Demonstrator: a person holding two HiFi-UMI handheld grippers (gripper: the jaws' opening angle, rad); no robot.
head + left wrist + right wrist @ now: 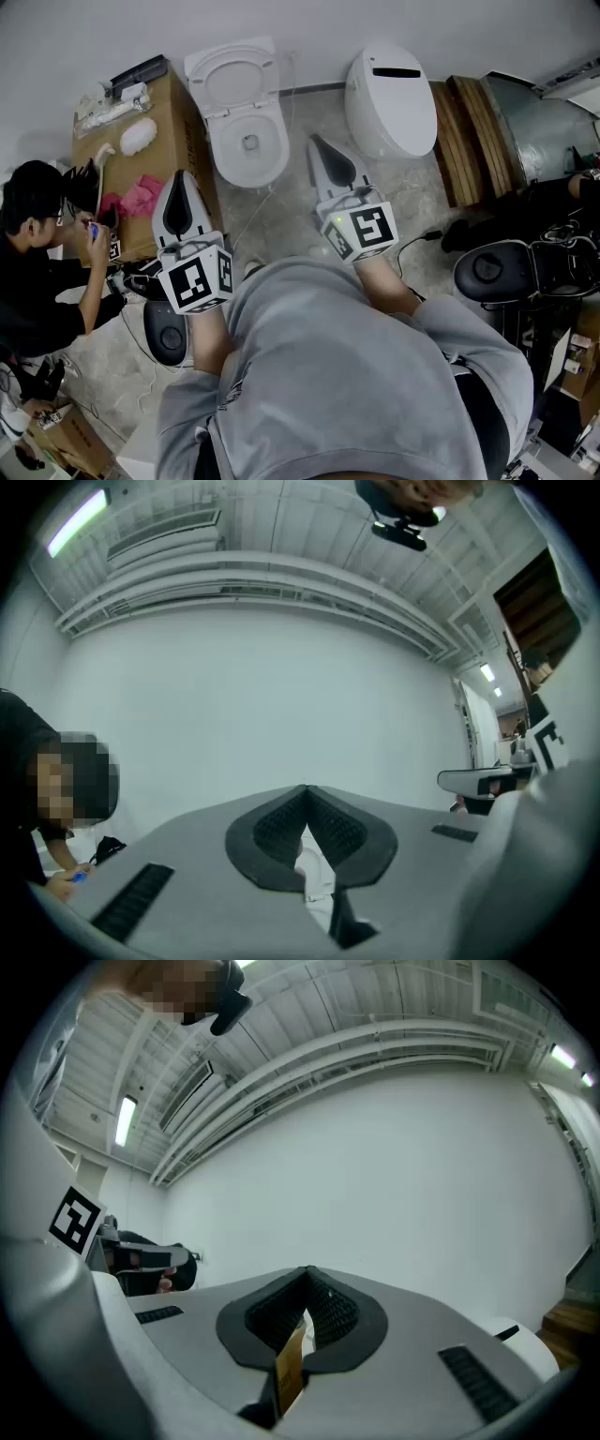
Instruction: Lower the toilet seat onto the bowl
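Evidently approach stage — toilet seat [202,80] raised behind bowl [278,155], untouched; left gripper [180,192] and right gripper [326,159] both closed tight, empty, short of it; next: reach seat's top edge, tip forward gently.

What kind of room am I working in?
Likely a lab or storeroom, not a bathroom: an open toilet and a closed toilet, flanked by a cardboard box and stacked wooden boards.
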